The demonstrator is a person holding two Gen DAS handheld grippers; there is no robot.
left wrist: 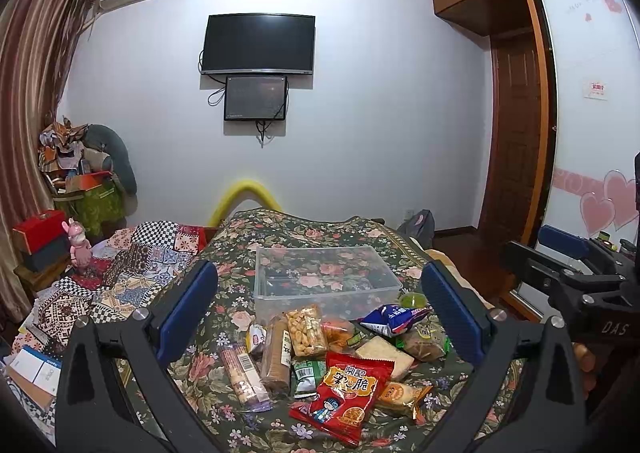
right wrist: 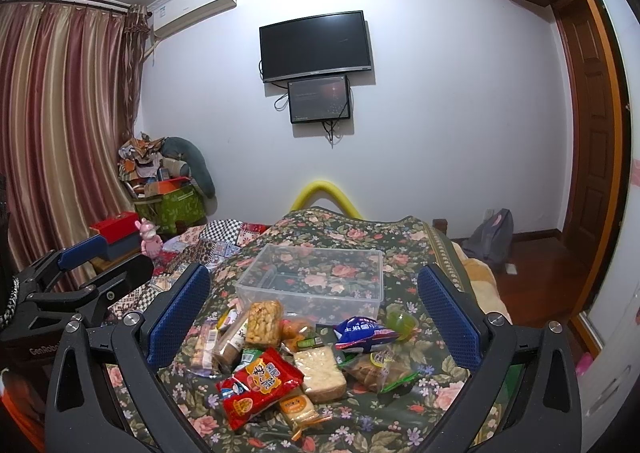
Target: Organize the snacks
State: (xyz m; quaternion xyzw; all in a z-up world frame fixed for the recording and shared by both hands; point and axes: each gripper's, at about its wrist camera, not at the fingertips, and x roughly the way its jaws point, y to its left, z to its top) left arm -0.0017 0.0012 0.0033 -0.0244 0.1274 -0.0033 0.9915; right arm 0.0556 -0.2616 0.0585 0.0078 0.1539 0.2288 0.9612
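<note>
While both the left gripper (left wrist: 318,307) and right gripper (right wrist: 314,309) hover spread wide and empty, crinkly snack packets (left wrist: 340,357) lie heaped between their blue pads on the floral bedspread (left wrist: 304,237); beyond sits a clear plastic bin (left wrist: 326,277), then the wall-mounted television (left wrist: 259,43).

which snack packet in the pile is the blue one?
The blue-and-white crinkled bag at the pile's right side, just in front of the clear bin, beside the green jelly cup. Other packets are red, orange, clear or green.
</note>
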